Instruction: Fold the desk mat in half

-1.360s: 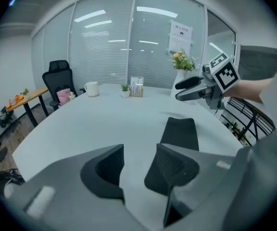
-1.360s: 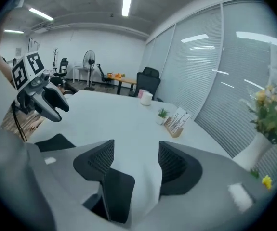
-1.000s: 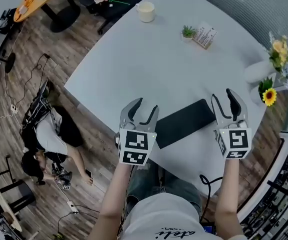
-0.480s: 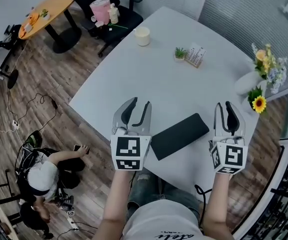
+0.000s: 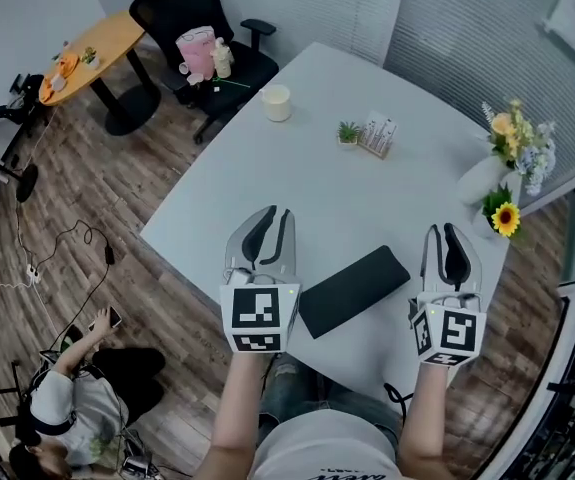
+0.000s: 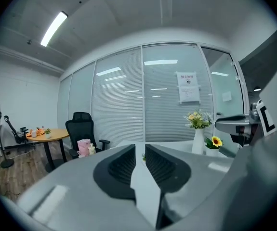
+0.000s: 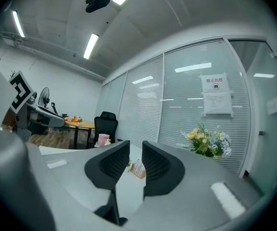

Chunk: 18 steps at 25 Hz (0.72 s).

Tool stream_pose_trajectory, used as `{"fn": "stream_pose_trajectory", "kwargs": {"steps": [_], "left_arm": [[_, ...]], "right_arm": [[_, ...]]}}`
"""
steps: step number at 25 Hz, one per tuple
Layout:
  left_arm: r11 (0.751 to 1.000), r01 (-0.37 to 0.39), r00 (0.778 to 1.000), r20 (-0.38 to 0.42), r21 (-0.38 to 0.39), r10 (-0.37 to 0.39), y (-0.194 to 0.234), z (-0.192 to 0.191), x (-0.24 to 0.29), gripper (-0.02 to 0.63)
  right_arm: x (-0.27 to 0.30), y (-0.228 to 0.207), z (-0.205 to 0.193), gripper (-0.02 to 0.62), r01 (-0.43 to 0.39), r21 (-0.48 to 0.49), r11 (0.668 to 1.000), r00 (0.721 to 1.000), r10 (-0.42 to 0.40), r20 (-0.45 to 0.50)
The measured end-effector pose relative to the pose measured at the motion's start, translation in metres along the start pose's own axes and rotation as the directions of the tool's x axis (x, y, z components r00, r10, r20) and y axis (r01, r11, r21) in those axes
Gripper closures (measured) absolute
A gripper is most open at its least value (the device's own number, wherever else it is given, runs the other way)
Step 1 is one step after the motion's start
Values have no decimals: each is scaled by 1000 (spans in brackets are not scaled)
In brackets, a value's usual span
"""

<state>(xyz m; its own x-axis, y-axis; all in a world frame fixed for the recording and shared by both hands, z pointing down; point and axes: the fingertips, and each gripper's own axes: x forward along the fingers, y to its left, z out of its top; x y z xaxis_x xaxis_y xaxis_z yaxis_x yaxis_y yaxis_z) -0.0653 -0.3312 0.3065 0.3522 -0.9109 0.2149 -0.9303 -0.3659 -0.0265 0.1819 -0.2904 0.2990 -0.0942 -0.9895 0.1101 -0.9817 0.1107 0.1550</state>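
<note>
Your left tongs (image 5: 277, 218) and right tongs (image 5: 442, 234) hover released and empty, jaws slightly apart, either side of the black rectangular desk mat (image 5: 354, 290) lying flat near the white table's (image 5: 297, 158) edge, and whether it's folded yet, I can't tell.

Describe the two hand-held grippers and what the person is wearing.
The left hand-held gripper and right hand-held gripper each have two curved light-grey jaws with black ribbed pads and a cube of black-and-white square markers. The person wears a light T-shirt with dark print; the forearms are bare.
</note>
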Motion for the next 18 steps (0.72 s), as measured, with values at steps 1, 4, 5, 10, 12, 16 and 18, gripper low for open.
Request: {"fn": "stream_pose_trajectory", "kwargs": {"steps": [1, 4, 5, 10, 12, 16, 18], "left_arm": [[1000, 1, 1000, 5, 1, -1, 0, 2, 0, 547], [1000, 4, 1000, 20, -1, -4, -2, 9, 3, 556], [1000, 2, 1000, 24, -2, -2, -2, 11, 3, 560], [1000, 0, 999, 36, -2, 0, -3, 16, 2, 588], [1000, -2, 999, 43, -4, 2, -4, 18, 3, 594], [1000, 2, 999, 46, 2, -2, -5, 18, 4, 606], [1000, 3, 999, 44, 3, -4, -5, 18, 4, 606]], "right_arm": [[0, 0, 0, 491, 3, 2, 1000, 1000, -3, 3], [0, -4, 1, 495, 15, 10, 1000, 1000, -15, 9], [0, -5, 2, 497, 17, 13, 1000, 1000, -17, 10], [-4, -8, 5, 506, 31, 22, 999, 999, -31, 17], [-4, -9, 5, 509, 32, 23, 999, 999, -32, 19], [-4, -10, 6, 520, 33, 34, 999, 999, -34, 31], [-5, -11, 6, 529, 37, 39, 999, 999, -39, 30]]}}
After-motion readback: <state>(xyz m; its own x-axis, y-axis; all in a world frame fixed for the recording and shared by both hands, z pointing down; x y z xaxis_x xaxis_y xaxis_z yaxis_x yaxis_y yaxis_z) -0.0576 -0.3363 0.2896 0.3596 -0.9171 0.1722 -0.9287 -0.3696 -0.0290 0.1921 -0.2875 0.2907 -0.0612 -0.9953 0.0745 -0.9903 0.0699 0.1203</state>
